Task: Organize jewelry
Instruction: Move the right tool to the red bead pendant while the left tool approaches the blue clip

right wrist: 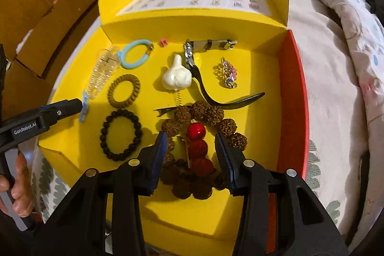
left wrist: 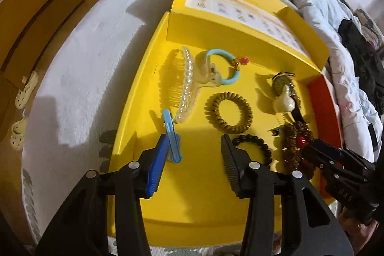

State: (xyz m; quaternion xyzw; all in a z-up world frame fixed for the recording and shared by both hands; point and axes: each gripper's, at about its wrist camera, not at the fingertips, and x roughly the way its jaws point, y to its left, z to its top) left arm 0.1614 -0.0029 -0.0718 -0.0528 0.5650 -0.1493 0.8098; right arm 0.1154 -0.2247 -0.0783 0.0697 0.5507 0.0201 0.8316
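Both tongs [left wrist: 193, 150] [right wrist: 190, 148] spread open; only right wrist view shows pink charm cluster [right wrist: 226, 73].

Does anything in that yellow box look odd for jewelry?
Yes: a white garlic-shaped piece lies mid-box beside the watch, with a small spring poking from its base. It looks like a broken-off ornament.

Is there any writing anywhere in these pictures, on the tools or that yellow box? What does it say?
"GenRobot.AI": white print on the side of the left gripper, seen from the right wrist camera.
"DAS": faint letters on the body of the right gripper; only partly legible, so uncertain.
Printed chart inside the lid of the yellow box: rows of small pictures and captions, too small and blurred to read.
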